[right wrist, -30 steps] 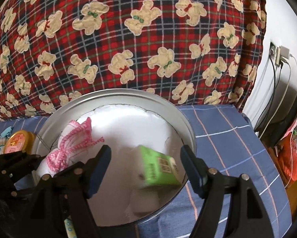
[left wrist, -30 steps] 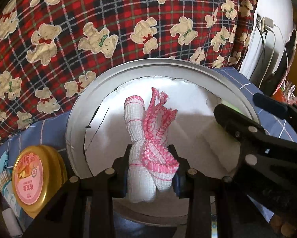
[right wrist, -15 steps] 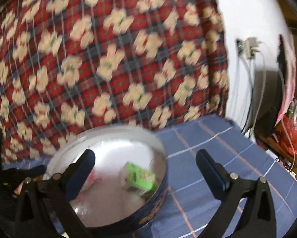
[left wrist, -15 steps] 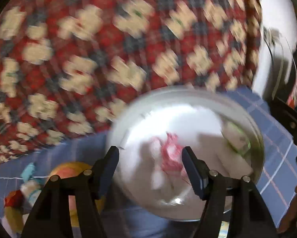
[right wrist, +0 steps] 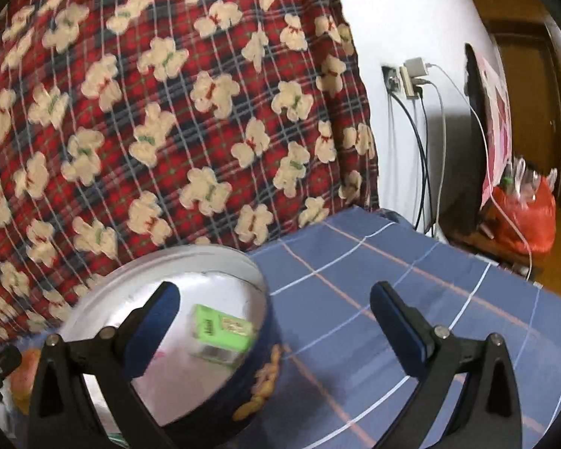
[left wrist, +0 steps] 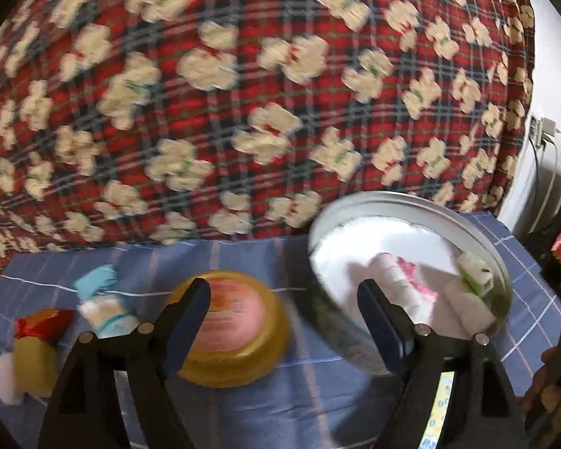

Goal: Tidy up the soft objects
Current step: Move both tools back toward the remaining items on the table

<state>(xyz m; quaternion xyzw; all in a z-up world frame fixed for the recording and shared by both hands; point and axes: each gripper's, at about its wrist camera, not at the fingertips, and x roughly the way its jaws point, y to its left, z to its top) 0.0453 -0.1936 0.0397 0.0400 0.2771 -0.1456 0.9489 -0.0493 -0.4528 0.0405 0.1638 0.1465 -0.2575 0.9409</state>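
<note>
The left gripper is released, its black jaws with blue pads having just been opening, and nothing sits between them — behind the gap lies a round gold-rimmed lid with a pink label on the blue checked sheet. To the right of that lid stands a round shallow metal tin with a white liner, its outer wall dark blue with a gold print in the right wrist view. Inside the tin rests the white and pink knitted soft bundle, toward the near left of the liner, and a small green and white packet lies at the tin's right side. On the sheet at the far left of the left wrist view lie a light-blue and white soft bundle and, nearer the edge, a yellow, red and white soft bundle; motion blur hides their detail.

The right gripper is also released, jaws spread wide and empty, having just been opening. Its left finger overlaps the tin, its right finger stands over bare sheet. A large red tartan cushion printed with cream teddy bears rises behind everything, touching the tin's far rim. At the right, a white wall carries a socket with plugged cables.
</note>
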